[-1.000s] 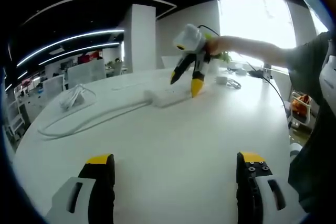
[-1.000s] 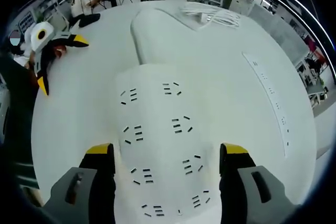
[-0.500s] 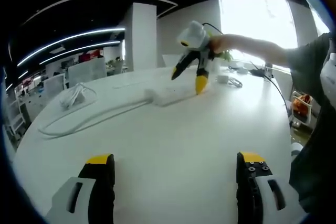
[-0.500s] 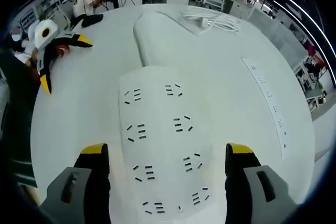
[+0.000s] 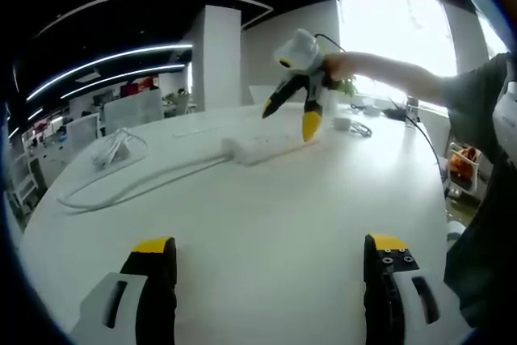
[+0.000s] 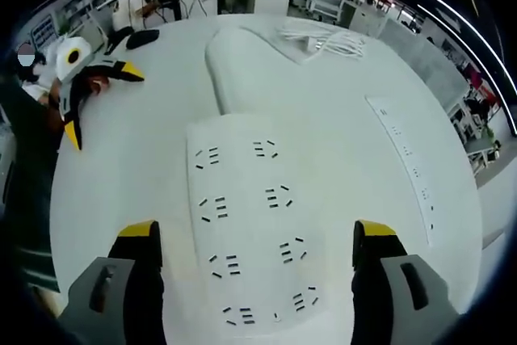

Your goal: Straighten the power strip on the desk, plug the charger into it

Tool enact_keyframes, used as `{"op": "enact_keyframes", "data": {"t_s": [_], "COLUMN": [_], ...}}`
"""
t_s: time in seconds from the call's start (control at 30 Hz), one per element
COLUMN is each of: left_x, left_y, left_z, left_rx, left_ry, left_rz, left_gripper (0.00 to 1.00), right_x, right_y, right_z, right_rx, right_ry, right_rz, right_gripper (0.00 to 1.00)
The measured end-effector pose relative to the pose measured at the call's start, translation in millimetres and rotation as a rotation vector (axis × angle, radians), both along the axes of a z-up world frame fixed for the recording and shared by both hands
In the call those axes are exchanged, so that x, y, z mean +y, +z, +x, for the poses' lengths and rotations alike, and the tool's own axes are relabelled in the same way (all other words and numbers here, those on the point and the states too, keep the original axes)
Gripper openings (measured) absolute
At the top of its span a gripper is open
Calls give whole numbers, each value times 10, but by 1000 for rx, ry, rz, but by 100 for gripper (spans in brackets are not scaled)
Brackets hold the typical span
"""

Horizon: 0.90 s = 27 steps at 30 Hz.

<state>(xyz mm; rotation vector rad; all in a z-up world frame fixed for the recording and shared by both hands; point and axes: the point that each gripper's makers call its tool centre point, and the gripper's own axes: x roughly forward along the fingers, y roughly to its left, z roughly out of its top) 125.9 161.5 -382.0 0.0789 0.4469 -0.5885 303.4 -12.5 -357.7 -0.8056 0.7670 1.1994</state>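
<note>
A white power strip (image 6: 246,232) with several socket groups lies flat on the white desk (image 6: 121,175), straight below my right gripper (image 6: 257,240), which hovers over it open and holds nothing. The strip's thick white cable (image 6: 216,66) runs away from it across the desk. In the left gripper view the same strip (image 5: 260,147) lies mid-desk with the right gripper (image 5: 292,111) held just above it by a hand. A white charger with coiled cord (image 6: 319,34) rests beyond the strip and appears again as a bundle (image 5: 113,149). My left gripper (image 5: 271,264) is open over bare desk.
A long thin white socket bar (image 6: 408,171) lies on the desk's right side. A small white adapter with a cord (image 5: 349,124) sits near the far desk edge. A person's body (image 5: 485,183) stands at the right. Office chairs and desks fill the background.
My right gripper has risen away from the power strip, which now looks smaller between its jaws. The left gripper has stayed put.
</note>
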Motion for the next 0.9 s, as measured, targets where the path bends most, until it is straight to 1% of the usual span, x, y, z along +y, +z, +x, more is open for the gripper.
{"op": "enact_keyframes", "data": {"t_s": [0.33, 0.43, 0.57, 0.9], "left_x": [0, 7, 7, 2], "left_y": [-7, -11, -14, -19], "left_z": [7, 9, 7, 2], "left_rx": [0, 1, 1, 2], "left_ry": [6, 8, 7, 8], "left_rz": [0, -1, 2, 4], "left_gripper": [99, 99, 99, 99], "right_x": [-41, -37, -79, -136], "right_y": [67, 108, 124, 145], "right_z": [-4, -3, 13, -15], "right_rx": [-14, 0, -16, -19], "right_ry": [3, -23, -29, -57], "right_rz": [8, 43, 40, 51], "right_gripper": [100, 100, 100, 100]}}
